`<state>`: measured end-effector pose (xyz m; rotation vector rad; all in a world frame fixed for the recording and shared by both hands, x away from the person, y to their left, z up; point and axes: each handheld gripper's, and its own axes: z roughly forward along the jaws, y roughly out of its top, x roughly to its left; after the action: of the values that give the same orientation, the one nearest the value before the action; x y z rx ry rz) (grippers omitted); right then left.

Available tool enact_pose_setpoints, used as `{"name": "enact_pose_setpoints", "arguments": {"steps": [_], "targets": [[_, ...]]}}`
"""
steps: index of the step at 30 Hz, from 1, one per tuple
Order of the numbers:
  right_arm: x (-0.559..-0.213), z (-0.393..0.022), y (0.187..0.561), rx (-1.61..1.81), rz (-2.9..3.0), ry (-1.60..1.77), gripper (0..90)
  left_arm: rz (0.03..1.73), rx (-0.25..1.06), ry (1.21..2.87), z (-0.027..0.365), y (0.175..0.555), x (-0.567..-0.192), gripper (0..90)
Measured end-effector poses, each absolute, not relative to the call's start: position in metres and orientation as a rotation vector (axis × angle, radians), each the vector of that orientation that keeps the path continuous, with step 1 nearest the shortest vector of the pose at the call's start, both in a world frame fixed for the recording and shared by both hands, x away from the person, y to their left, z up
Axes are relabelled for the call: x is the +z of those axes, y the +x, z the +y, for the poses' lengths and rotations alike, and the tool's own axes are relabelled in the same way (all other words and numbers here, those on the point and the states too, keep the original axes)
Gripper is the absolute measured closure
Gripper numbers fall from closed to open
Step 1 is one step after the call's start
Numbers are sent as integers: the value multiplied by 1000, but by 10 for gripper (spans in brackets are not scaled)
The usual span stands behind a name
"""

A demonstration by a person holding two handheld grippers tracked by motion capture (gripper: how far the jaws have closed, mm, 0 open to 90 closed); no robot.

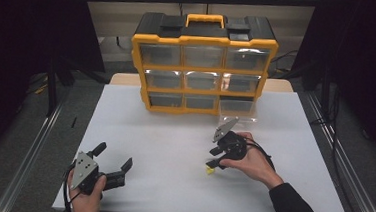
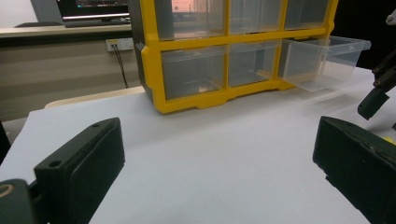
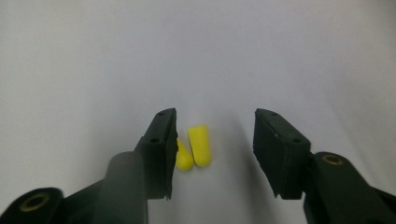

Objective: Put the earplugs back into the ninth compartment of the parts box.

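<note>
Up close, in the right gripper view, 2 yellow foam earplugs (image 3: 196,147) lie side by side on the white worktop (image 3: 196,56), between the jaws of the right gripper (image 3: 215,140). The jaws are about half open; one earplug sits just beside the left-hand jaw, perhaps touching it, and the other jaw stands clear, so nothing is clamped. In the high view the earplugs (image 1: 209,170) show as a small yellow spot under the right gripper (image 1: 214,157), near the middle of the worktop (image 1: 174,135).

At the far edge stands 1 yellow and black organizer (image 1: 203,62) with 9 clear drawers in 3 rows of 3. 1 drawer (image 1: 238,109), at the bottom right, is pulled out toward the right gripper. Nothing lies between the drawer and the earplugs.

The left gripper (image 1: 113,158) rests at the near left, well apart from the earplugs, its jaws wide open and empty.
</note>
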<state>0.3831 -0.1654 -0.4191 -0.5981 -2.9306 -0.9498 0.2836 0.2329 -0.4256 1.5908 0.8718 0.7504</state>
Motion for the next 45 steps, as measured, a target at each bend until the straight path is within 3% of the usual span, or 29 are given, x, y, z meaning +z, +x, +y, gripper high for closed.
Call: {"name": "enact_pose_setpoints", "arguments": {"steps": [9, 26, 45], "targets": [[-421, -159, 387, -842, -2945, -534, 660, 872, 748, 1592, 233, 284, -426, 21], [-429, -153, 387, -766, -2922, -512, 803, 869, 741, 1595, 233, 284, -426, 21], [-425, -157, 386, -837, -2940, -521, 827, 868, 749, 1592, 233, 284, -426, 21]]}}
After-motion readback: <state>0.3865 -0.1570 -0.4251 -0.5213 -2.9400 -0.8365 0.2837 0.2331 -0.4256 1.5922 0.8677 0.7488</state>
